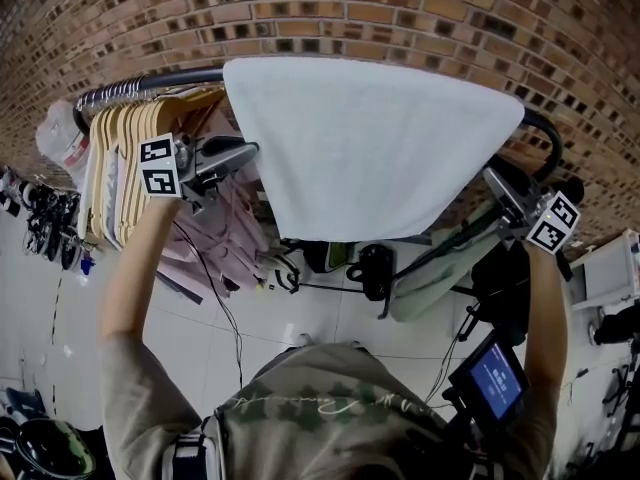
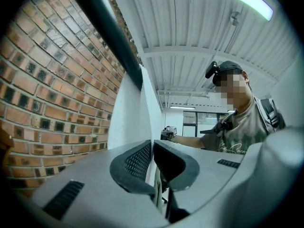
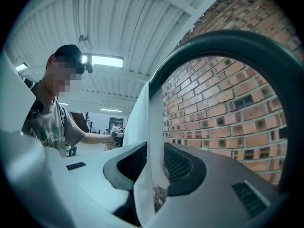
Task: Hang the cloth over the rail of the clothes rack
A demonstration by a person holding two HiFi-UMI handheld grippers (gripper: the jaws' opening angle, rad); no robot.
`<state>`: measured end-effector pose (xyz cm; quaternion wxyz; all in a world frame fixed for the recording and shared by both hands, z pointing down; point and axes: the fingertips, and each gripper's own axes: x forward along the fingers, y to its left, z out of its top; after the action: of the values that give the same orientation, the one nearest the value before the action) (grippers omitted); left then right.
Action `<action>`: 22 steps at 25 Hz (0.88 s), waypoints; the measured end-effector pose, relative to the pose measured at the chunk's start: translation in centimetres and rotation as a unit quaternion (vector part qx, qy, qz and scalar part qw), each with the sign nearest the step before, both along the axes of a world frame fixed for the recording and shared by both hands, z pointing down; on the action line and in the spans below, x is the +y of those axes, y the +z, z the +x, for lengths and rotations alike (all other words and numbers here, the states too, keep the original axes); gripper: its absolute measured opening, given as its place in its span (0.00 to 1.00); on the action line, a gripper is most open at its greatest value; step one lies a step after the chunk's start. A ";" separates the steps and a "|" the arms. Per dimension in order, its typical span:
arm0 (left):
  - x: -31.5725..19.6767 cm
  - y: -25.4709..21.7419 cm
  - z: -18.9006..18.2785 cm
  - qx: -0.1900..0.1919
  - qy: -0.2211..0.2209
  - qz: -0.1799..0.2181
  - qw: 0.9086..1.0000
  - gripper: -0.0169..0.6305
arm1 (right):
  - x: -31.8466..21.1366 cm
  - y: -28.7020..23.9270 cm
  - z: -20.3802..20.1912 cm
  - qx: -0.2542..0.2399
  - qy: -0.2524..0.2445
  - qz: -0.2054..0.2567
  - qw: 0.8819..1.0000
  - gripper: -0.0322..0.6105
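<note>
A white cloth [image 1: 370, 148] lies draped over the dark rail [image 1: 150, 83] of the clothes rack and hangs down on the near side. My left gripper [image 1: 250, 153] is at the cloth's left edge. In the left gripper view its jaws [image 2: 152, 148] stand closed together, with a thin strip of the cloth [image 2: 128, 113] in the slit and the rail [image 2: 109, 32] running above. My right gripper [image 1: 492, 178] is at the cloth's right edge, shut on it. There the cloth [image 3: 145, 122] passes between the pads [image 3: 154, 153], under the rail's curved end [image 3: 228, 42].
Wooden hangers [image 1: 120, 158] and pink garments [image 1: 225, 238] crowd the rail's left part, just behind my left gripper. A brick wall [image 1: 400, 8] stands close behind the rack. Cables and black gear [image 1: 375, 268] lie on the tiled floor below, and a small screen [image 1: 495, 378] sits lower right.
</note>
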<state>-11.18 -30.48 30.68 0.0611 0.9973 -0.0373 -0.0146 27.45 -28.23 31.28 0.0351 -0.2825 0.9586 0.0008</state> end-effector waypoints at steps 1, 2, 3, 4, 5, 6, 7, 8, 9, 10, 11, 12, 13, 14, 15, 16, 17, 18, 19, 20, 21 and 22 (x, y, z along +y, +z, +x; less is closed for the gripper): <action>0.0 0.0 0.1 0.001 0.000 -0.001 1.000 0.06 | 0.1 0.0 0.0 -0.001 -0.007 -0.001 1.000 0.20; 0.0 0.0 0.1 0.002 0.001 -0.001 1.000 0.06 | 0.5 0.0 -0.3 -0.001 -0.019 -0.001 1.000 0.20; 0.0 -0.1 0.2 0.002 0.002 -0.002 1.000 0.06 | 0.9 -0.1 -0.8 0.002 -0.032 0.000 0.999 0.20; 0.1 -0.1 0.2 0.003 0.003 -0.002 1.000 0.06 | 1.3 -0.1 -1.3 0.006 -0.044 0.003 0.999 0.20; 0.1 -0.2 0.1 0.004 0.003 -0.001 1.000 0.06 | 1.5 -0.2 -1.8 0.012 -0.053 0.005 0.999 0.20; 0.1 -0.2 0.0 0.005 0.004 0.000 1.000 0.06 | 1.6 -0.3 -2.2 0.017 -0.058 0.007 0.998 0.20; 0.1 -0.1 0.0 0.006 0.003 0.001 1.000 0.06 | 1.5 -0.3 -2.5 0.022 -0.062 0.009 0.998 0.20; 0.1 -0.1 0.0 0.007 0.002 0.002 1.000 0.06 | 1.4 -0.3 -2.6 0.027 -0.062 0.010 0.998 0.20; 0.1 -0.1 0.0 0.008 0.001 0.002 1.000 0.06 | 1.3 -0.3 -2.7 0.029 -0.063 0.010 0.998 0.20; 0.2 -0.1 0.0 0.009 0.001 0.003 1.000 0.06 | 1.3 -0.3 -2.7 0.029 -0.066 0.009 0.997 0.20; 0.2 -0.1 0.0 0.011 0.001 0.004 1.000 0.06 | 1.4 -0.3 -2.8 0.025 -0.073 0.008 0.997 0.19; 0.4 -0.1 0.0 0.012 0.003 0.005 1.000 0.06 | 1.6 -0.3 -2.9 0.022 -0.083 0.007 0.996 0.19; 0.5 -0.2 0.0 0.013 0.005 0.007 1.000 0.06 | 1.9 -0.3 -3.0 0.020 -0.092 0.007 0.996 0.19; 0.7 -0.2 0.0 0.013 0.009 0.009 1.000 0.06 | 2.1 -0.3 -3.1 0.019 -0.099 0.007 0.995 0.19; 1.0 -0.3 0.0 0.013 0.013 0.011 1.000 0.06 | 2.4 -0.3 -3.1 0.020 -0.105 0.008 0.994 0.19; 1.2 -0.4 0.0 0.013 0.017 0.013 1.000 0.06 | 2.7 -0.4 -3.1 0.020 -0.113 0.008 0.993 0.11; 1.5 -0.5 -0.1 0.012 0.019 0.015 1.000 0.06 | 3.1 -0.5 -3.2 0.020 -0.121 0.008 0.992 0.07; 1.8 -0.6 -0.3 0.012 0.019 0.017 1.000 0.06 | 3.5 -0.7 -3.4 0.021 -0.129 0.008 0.991 0.07; 2.0 -0.7 -0.4 0.011 0.020 0.018 1.000 0.06 | 3.8 -0.8 -3.6 0.023 -0.135 0.009 0.991 0.07; 2.2 -0.8 -0.5 0.011 0.020 0.020 1.000 0.06 | 4.1 -1.0 -3.8 0.025 -0.138 0.011 0.990 0.07; 2.3 -0.9 -0.6 0.012 0.020 0.022 0.999 0.06 | 4.2 -1.1 -4.0 0.026 -0.140 0.012 0.990 0.07; 2.4 -1.1 -0.7 0.015 0.020 0.023 0.999 0.06 | 4.4 -1.2 -4.2 0.027 -0.143 0.014 0.989 0.07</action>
<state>-11.89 -28.04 29.58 0.0388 0.9987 -0.0157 -0.0287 23.22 -23.87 30.07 0.0131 -0.1424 0.9896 0.0167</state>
